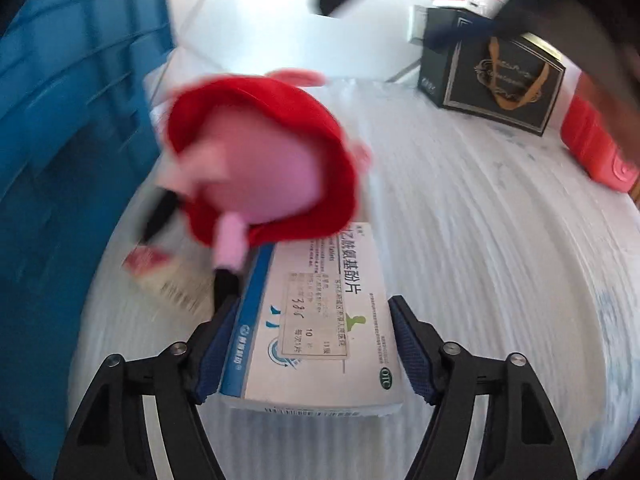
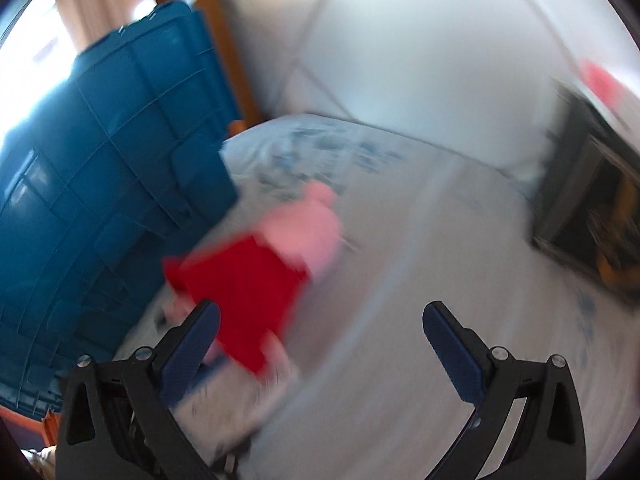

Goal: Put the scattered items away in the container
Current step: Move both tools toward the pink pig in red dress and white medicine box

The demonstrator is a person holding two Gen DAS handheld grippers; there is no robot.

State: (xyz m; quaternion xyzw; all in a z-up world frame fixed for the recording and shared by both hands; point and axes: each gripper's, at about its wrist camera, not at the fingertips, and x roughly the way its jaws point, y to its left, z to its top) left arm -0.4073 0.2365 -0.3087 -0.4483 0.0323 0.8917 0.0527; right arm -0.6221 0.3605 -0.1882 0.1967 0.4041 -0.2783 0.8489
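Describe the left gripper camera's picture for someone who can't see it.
The left gripper straddles a white medicine box lying on a pale cloth. A pink plush toy in a red dress lies partly on the box, beside a blue crate.

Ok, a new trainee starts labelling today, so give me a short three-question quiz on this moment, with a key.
1. True or false: the medicine box sits between the fingers of the left gripper.
2. What lies on the box's far end? A) pink plush toy in red dress B) black gift box C) red bottle
3. What colour is the crate?

Key: 1 true; 2 A, the plush toy; 3 blue.
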